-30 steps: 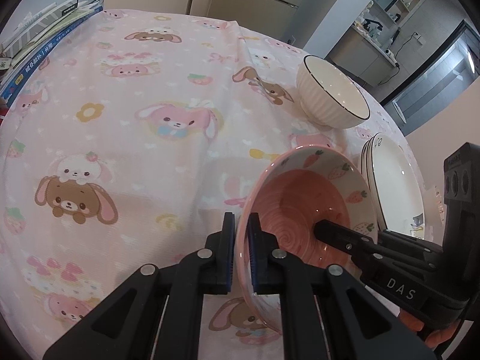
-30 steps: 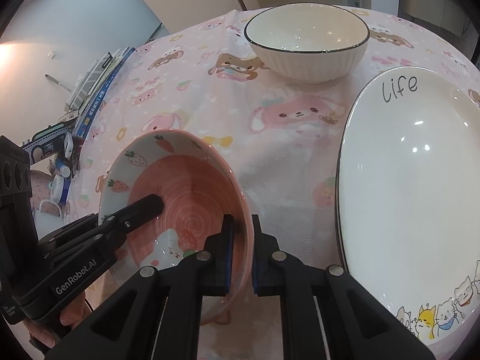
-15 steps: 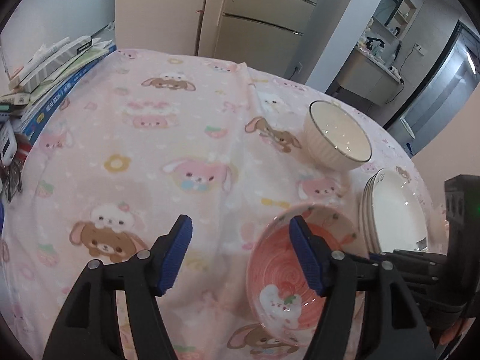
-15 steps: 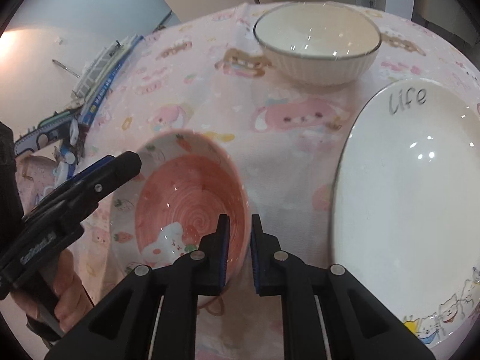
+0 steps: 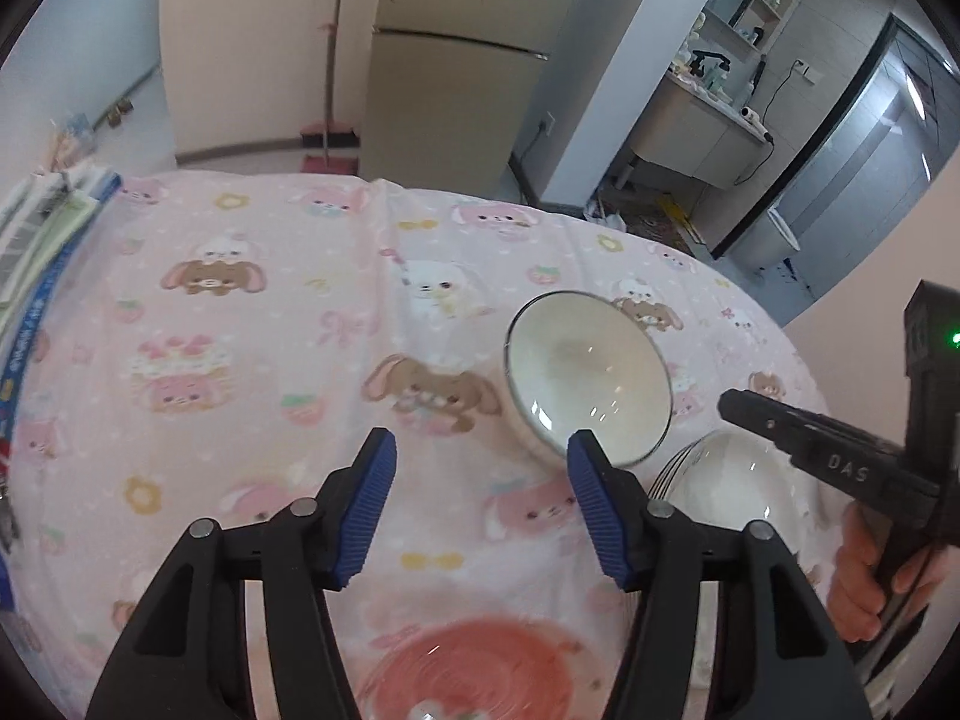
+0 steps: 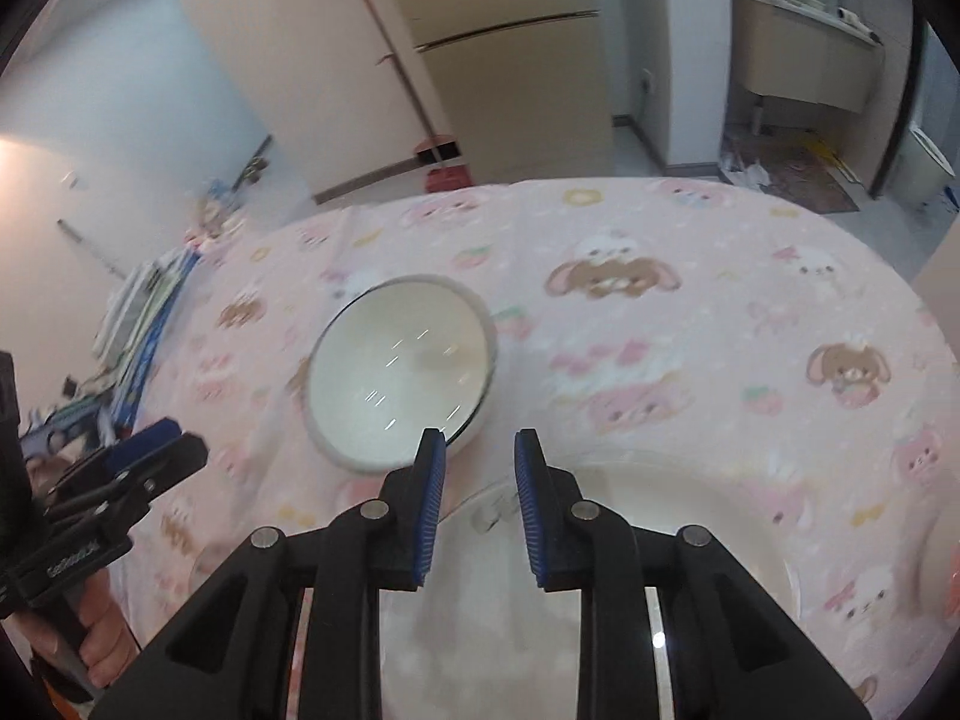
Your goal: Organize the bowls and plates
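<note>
Landmark: white bowl (image 5: 585, 375). Left of it, books (image 5: 36, 240) at the surface (image 5: 240, 312) edge. Left tongs (image 5: 480, 510) released, holding nothing, bowl just ahead and right of them. Pink bowl (image 5: 468, 678) sits below the left tongs, nearer the person. Right tongs (image 6: 480, 504) parted, also holding nothing, over the plate stack (image 6: 690, 516); bowl lies ahead-left, right tongs look nearer. Bowl upright, round, dark-rimmed, glossy, no long axis.
</note>
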